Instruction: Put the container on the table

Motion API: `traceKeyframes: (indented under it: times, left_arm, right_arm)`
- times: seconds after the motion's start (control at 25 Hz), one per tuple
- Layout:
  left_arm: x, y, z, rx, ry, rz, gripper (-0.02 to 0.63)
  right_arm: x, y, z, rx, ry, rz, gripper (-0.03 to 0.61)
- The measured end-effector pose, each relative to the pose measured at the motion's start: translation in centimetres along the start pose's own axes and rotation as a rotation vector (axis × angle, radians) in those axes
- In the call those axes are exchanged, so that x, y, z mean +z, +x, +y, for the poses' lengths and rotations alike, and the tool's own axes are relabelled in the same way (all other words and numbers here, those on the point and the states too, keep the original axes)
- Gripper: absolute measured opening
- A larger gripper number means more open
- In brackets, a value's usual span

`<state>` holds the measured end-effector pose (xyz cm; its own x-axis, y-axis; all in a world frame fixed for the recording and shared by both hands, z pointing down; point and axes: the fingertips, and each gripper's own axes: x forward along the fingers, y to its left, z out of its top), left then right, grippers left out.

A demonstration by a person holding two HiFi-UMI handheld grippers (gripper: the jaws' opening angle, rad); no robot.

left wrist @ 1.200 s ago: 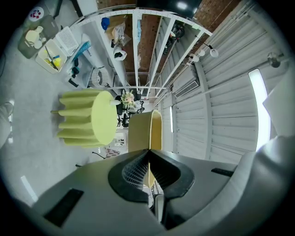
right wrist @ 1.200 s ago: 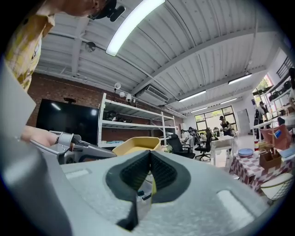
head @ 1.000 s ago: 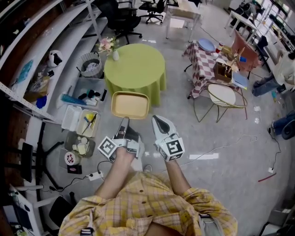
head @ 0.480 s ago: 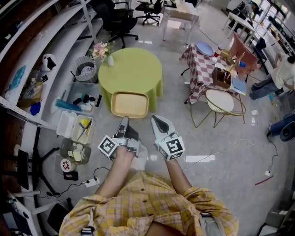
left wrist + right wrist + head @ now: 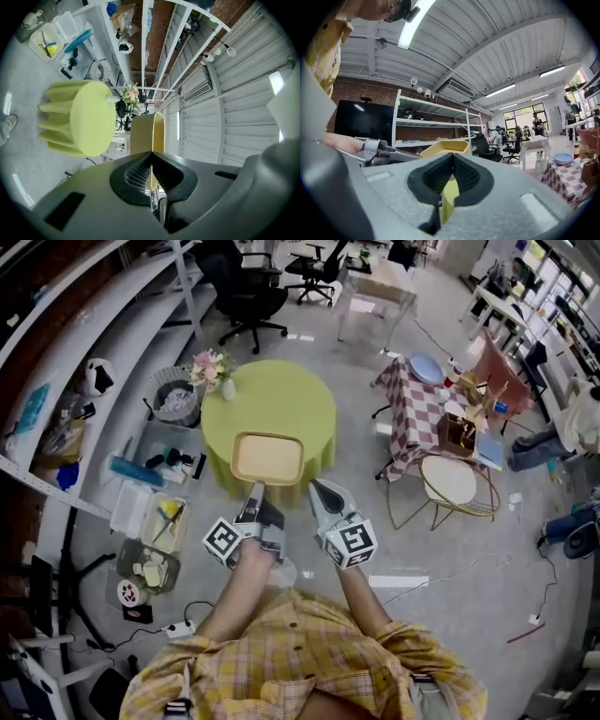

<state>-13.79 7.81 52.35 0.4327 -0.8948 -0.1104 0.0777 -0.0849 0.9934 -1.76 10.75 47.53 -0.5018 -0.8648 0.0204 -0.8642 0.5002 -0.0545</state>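
Pale-yellow rectangular plastic container (image 5: 267, 457) is held level in the air by its near rim, with both grippers at that rim. The left gripper (image 5: 255, 493) is closed on the rim near its middle; in the left gripper view its jaws are pressed together with only the thin yellow edge pinched between them. The right gripper (image 5: 317, 489) is set at the near right corner, and in the right gripper view its jaws are likewise drawn narrow around a strip of the same yellow plastic. From the head view the container is seen over the near edge of the round table (image 5: 281, 395), which is draped in a lime-green cloth. In the left gripper view a gap is visible between container and tabletop, so the two are apart. A small bunch of pink flowers (image 5: 212, 365) is placed at the table's far left edge
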Motion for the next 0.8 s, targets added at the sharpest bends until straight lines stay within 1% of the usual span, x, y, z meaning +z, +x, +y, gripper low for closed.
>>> traceKeyframes:
  times: [0.2,0.4,0.56,0.68,0.8]
  left_arm:
    - [2.4,5.4,-0.2,0.008,-0.001,-0.018,0.017]
    - [4.2,10.2,0.2,0.011,-0.002,-0.030,0.017]
    - [6.0,13.1,0.5,0.015,0.006,-0.027,0.017]
    - [6.7,15.1,0.5,0.019,-0.005,-0.026,0.017]
    - [7.2,16.8,1.2,0.030,-0.001,-0.026,0.017]
  right_arm:
    - [1.3,4.8,-3.4,0.007,-0.010,0.006,-0.003]
    - [1.8,9.0,-6.6,0.011,-0.010,0.018,-0.003]
    - [2.1,12.2,-8.1,0.016,-0.013,0.025,-0.003]
    - [2.1,13.7,-9.2,0.010,-0.010,0.025,-0.002]
    - [2.0,15.1,-10.5,0.008,-0.002,0.028,-0.003]
